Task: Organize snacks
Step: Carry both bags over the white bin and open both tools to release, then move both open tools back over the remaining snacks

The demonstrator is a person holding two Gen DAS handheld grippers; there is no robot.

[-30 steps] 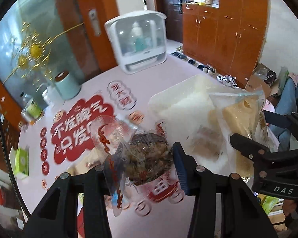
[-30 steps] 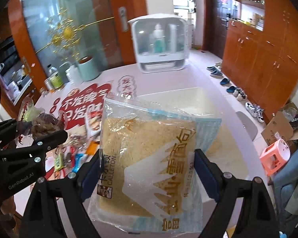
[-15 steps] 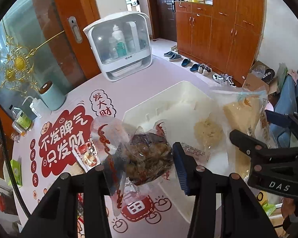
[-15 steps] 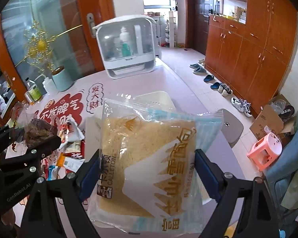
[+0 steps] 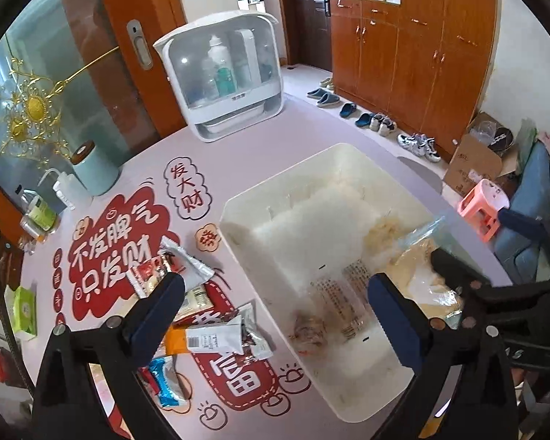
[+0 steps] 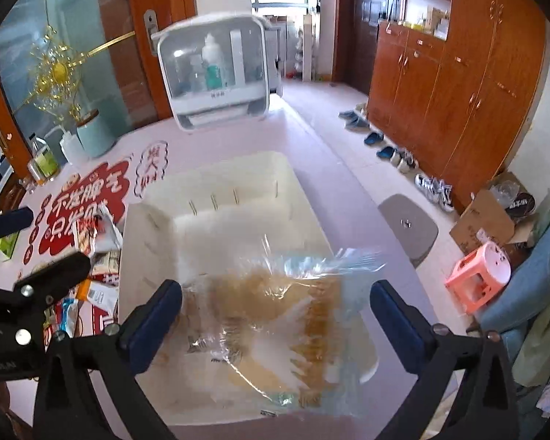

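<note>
Left gripper [image 5: 275,304]: black two-finger tool with blue pads, seen from its own camera, pointing steeply down.
Left jaws: spread wide, having just been opening; nothing is pressed between the pads.
Left fingers [image 5: 154,311]: left one lower left in its view, right one lower right, well apart.
Right gripper [image 6: 275,311]: same build, also angled steeply down.
Right jaws: spread wide, having just been opening further; the pads press on nothing.
Relative pose: the two tools lie side by side, close together; each shows at the edge of the other's view, the right gripper at the right of the left view.
</note>
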